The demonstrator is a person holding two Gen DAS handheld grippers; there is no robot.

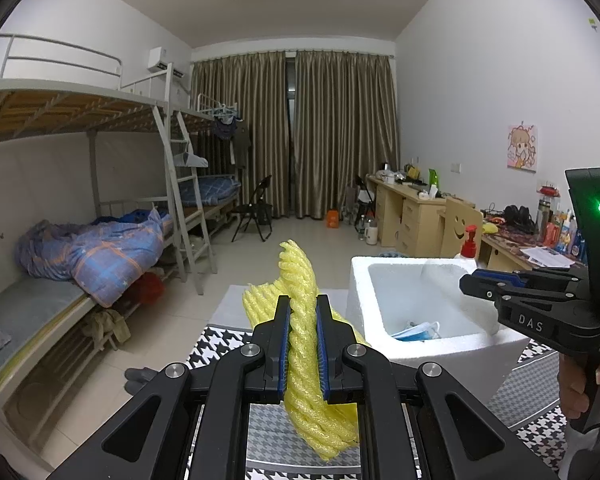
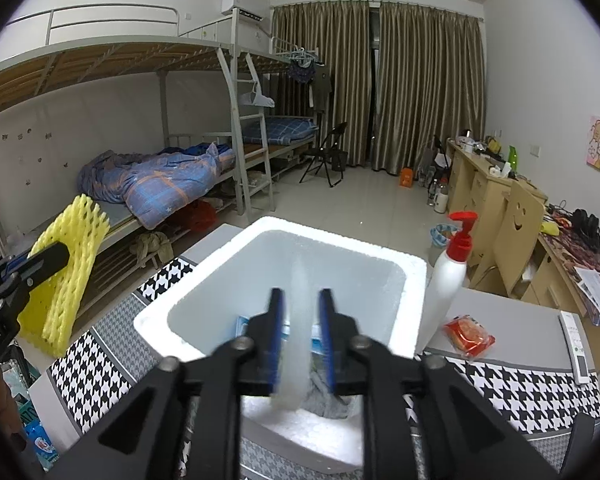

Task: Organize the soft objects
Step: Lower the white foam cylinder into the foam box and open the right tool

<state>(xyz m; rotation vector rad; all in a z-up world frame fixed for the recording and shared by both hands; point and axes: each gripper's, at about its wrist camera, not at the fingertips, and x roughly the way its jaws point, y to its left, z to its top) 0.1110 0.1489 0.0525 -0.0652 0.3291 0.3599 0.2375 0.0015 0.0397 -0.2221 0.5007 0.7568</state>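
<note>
Yellow foam netting point(image 1: 300, 320) sits pinched tight between the jaws of the left gripper point(image 1: 303, 344), held up in the air just left of the white foam box point(image 1: 432, 344). It is not in the box yet. Over the box, the right gripper point(image 2: 302, 336) has its jaws apart, and a see-through soft piece point(image 2: 298, 320) is between them, looking like it is dropping in. A blue face mask point(image 1: 418, 330) already lies inside. I think about half the tidying is left.
</note>
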